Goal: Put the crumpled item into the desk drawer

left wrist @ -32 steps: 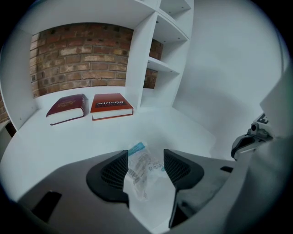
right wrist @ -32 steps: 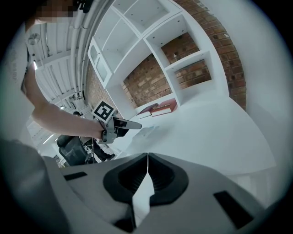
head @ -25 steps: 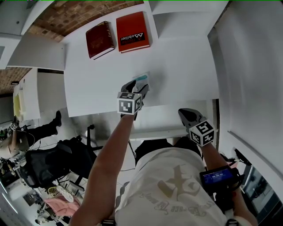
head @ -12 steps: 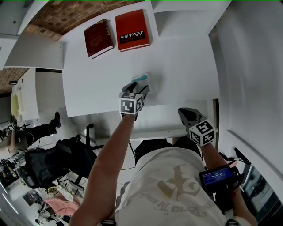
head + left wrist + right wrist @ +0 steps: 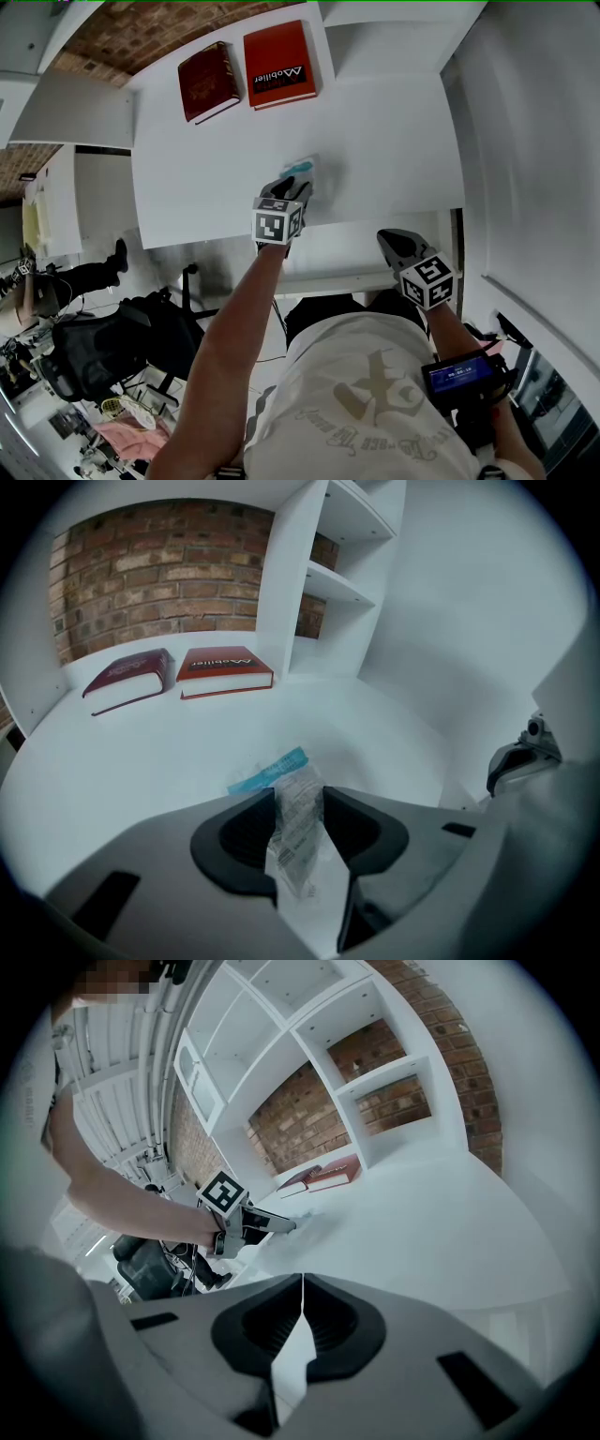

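Here the left hand-held gripper point(image 5: 298, 795) closes its jaws — crinkled plastic wrapper point(image 5: 296, 846) between.

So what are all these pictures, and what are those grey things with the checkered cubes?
Those are tongs. A person holds one in each hand, and each has a camera on it. The head view looks down from a camera on the person's head. The two gripper views look along each tool. On the white desk lie a dark red book, a bright red book and a crumpled wrapper. The left tongs are closing on the wrapper between their jaws. The right tongs are shut and empty.
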